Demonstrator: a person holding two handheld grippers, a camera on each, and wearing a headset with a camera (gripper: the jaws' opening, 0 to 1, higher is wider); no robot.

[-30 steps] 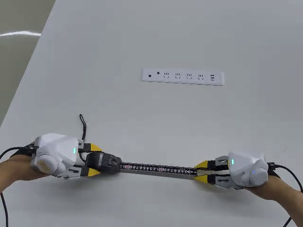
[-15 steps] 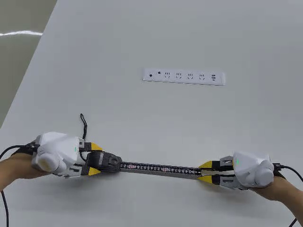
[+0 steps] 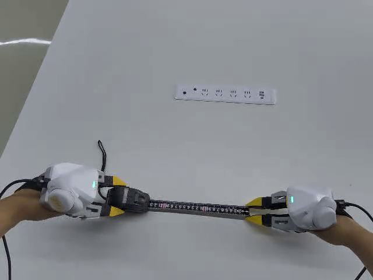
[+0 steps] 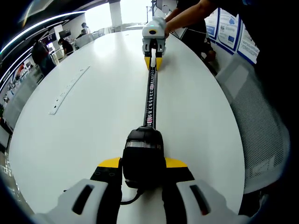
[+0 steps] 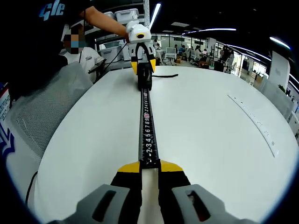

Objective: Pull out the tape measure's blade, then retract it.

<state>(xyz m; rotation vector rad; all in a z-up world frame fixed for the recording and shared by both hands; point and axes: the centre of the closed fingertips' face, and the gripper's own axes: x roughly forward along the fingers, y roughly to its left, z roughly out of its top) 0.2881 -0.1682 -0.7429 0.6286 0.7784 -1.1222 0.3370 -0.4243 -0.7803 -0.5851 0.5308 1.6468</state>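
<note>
On the table, left fingers pinch the tape measure, right fingers its blade.

Item count, workbench surface

Quantity 1: tape measure, fitted with 1 graduated blade and 1 black wrist strap. Quantity 2: handheld two-jaw grippers, namely 1 left gripper and 1 right gripper, each with 2 yellow-tipped jaws, 4 jaws in total. Quantity 2: hands, namely 1 left hand and 1 right hand, one per gripper. Quantity 2: black cables, one trailing from each gripper. Quantity 1: white power strip. Quantity 1: white table.
</note>
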